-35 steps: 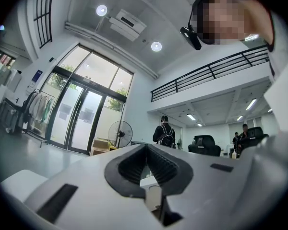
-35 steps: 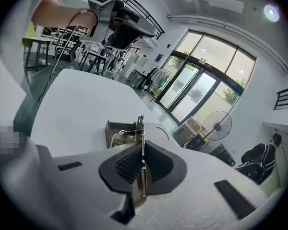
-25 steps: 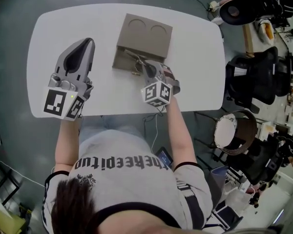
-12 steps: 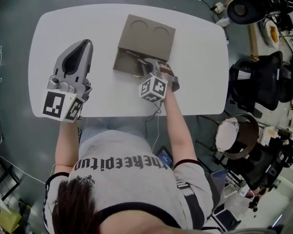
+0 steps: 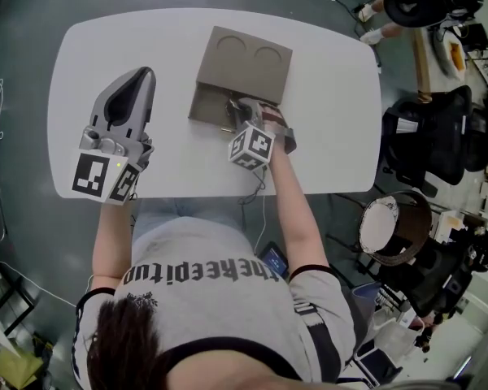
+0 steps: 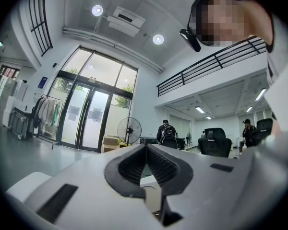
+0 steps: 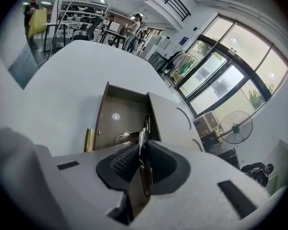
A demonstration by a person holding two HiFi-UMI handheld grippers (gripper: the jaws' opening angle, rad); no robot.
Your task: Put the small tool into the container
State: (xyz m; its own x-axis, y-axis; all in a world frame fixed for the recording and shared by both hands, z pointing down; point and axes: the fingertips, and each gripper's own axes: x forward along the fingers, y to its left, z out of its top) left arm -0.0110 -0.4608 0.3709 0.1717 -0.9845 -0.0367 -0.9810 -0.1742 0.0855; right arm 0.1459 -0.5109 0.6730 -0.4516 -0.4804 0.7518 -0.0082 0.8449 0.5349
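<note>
Right gripper view shows the right gripper (image 7: 143, 146) with jaws that have just been opening to a narrow gap. The small tool (image 7: 145, 176) stands edge-on between them, leaning on one ribbed pad rather than clamped, over the open drawer of the container (image 7: 170, 121). The tool looks thin, stiff, metallic and light, probably slick, so it is best pinched across its flat faces near mid-length. What kind of tool it is I cannot tell, possibly a clipper. A metal loop (image 7: 121, 138) at 10 o'clock of the jaws is equally unclear. In the head view the gripper's body hides the tool and much of the drawer. The left gripper (image 5: 145, 73), at 9 o'clock of the container over the table (image 5: 333, 96), has its jaws together on nothing.
</note>
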